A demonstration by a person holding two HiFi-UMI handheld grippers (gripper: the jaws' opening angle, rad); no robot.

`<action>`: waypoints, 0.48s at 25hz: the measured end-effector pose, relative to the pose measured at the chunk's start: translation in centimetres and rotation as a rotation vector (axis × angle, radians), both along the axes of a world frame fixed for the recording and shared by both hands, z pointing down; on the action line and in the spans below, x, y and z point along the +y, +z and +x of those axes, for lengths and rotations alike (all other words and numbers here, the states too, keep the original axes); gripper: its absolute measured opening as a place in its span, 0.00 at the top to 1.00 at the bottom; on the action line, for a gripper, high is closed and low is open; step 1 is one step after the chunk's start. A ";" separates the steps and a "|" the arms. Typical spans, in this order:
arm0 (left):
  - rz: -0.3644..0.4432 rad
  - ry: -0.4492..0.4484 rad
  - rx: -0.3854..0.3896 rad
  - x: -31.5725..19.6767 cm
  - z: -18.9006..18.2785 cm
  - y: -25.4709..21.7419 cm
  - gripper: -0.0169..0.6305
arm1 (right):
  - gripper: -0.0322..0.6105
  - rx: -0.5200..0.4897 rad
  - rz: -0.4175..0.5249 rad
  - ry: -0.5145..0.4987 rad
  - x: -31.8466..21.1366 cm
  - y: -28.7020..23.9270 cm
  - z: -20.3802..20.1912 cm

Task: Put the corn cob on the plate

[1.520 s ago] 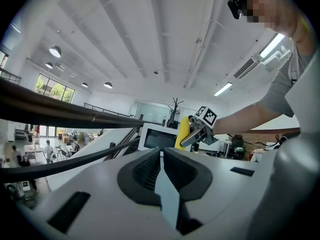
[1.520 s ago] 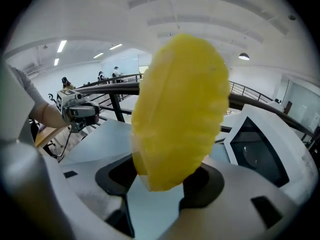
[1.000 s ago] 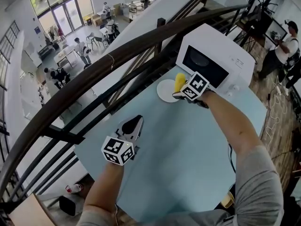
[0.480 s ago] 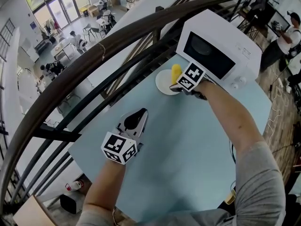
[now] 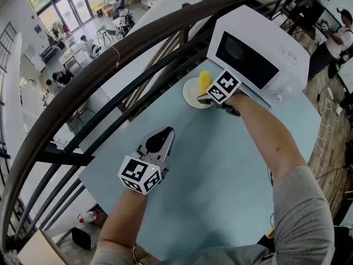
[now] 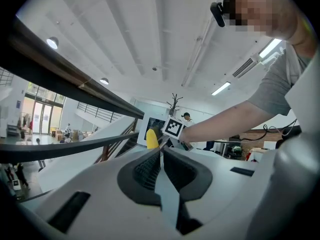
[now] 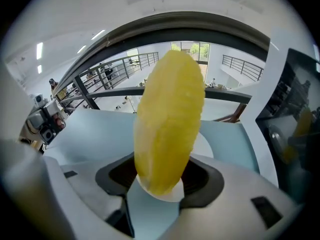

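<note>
Head view: railing-side table (image 5: 220, 170); right hand-held gripper (image 5: 204, 97) round corn cob (image 5: 204, 81), left one (image 5: 164, 134) closed

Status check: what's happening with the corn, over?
Right tool shut on corn cob, over plate. Left tool shut, empty. Nothing in the way.

I have two: left tongs (image 5: 161, 138) and right tongs (image 5: 206, 97). By the right tongs: one corn cob (image 5: 204, 81), one plate (image 5: 190, 94), one microwave (image 5: 259, 57).

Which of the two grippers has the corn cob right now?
The right gripper, clamped on the yellow corn cob over the white plate; the left gripper is shut and empty.
</note>
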State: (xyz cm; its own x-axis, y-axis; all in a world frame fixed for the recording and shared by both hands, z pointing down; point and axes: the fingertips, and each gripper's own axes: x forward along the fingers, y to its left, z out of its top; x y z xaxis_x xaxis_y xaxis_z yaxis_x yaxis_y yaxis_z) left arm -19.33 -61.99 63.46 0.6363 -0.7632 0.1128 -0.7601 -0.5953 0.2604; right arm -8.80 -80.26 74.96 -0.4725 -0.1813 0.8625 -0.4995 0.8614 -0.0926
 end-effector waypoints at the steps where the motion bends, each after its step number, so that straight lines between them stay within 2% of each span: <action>1: -0.002 0.000 0.000 0.0 0.0 0.1 0.92 | 0.54 -0.004 0.000 0.003 -0.1 0.0 -0.1; 8: 0.000 0.003 0.005 0.1 0.1 0.1 0.92 | 0.54 -0.012 0.028 0.023 -0.7 0.3 -0.6; 12: -0.001 0.001 0.002 0.3 -0.2 0.2 0.92 | 0.54 0.030 0.080 0.014 -1.0 0.8 -0.9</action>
State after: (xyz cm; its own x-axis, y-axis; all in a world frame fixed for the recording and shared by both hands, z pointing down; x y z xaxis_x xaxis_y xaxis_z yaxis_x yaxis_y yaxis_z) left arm -19.49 -61.72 63.68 0.6375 -0.7623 0.1119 -0.7588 -0.5961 0.2624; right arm -9.66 -81.29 75.74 -0.4438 -0.2571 0.8584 -0.5135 0.8581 -0.0085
